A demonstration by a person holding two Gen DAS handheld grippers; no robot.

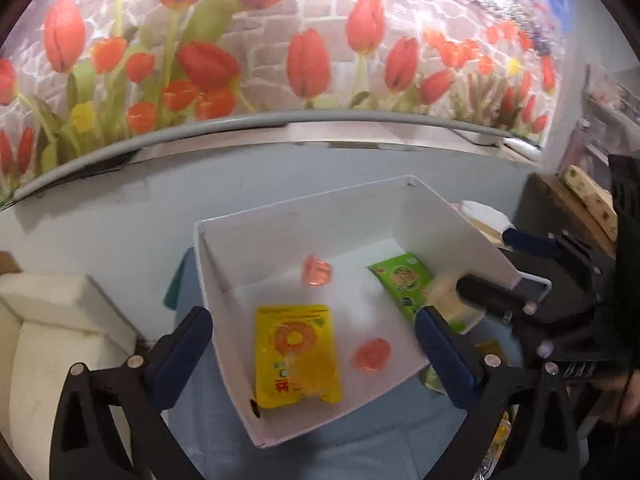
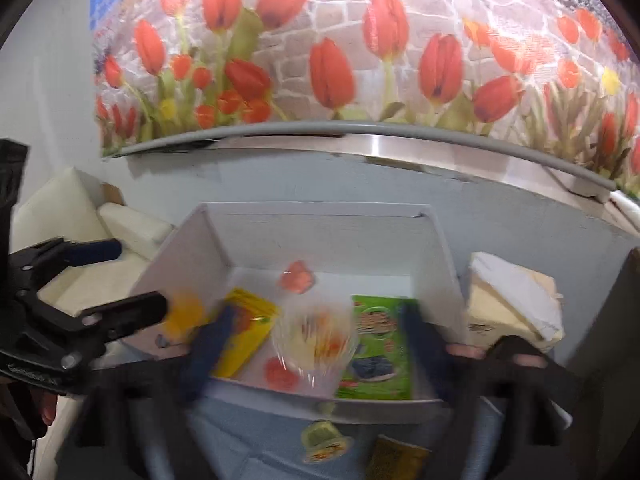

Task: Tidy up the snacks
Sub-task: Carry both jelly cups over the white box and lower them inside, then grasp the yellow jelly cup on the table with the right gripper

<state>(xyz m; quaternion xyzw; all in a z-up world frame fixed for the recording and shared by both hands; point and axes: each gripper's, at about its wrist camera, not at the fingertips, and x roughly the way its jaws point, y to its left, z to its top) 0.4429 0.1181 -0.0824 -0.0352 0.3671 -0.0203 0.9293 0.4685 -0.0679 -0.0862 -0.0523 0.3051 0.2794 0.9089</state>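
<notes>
A white box (image 1: 280, 236) (image 2: 320, 220) stands open on a blue cloth. Inside lie a yellow packet (image 1: 296, 356) (image 2: 244, 332), a green packet (image 1: 404, 284) (image 2: 380, 352) and two pink jelly cups (image 1: 317, 270) (image 1: 372, 354). My left gripper (image 1: 314, 344) (image 2: 140, 276) hovers over the box's near left, jaws wide, pads touching nothing; a yellow blur (image 2: 184, 312) sits by its tip. My right gripper (image 2: 318, 344) (image 1: 482, 260) is open over the right side. A blurred clear cup (image 2: 316, 344) hangs between its fingers, clear of both pads.
On the cloth in front of the box lie a yellow-green jelly cup (image 2: 324, 440) and a dark yellow packet (image 2: 396, 460). White cushions (image 1: 52, 320) sit left of the box, a pale wrapped block (image 2: 512, 312) right. A tulip-print wall (image 1: 304, 40) and ledge stand behind.
</notes>
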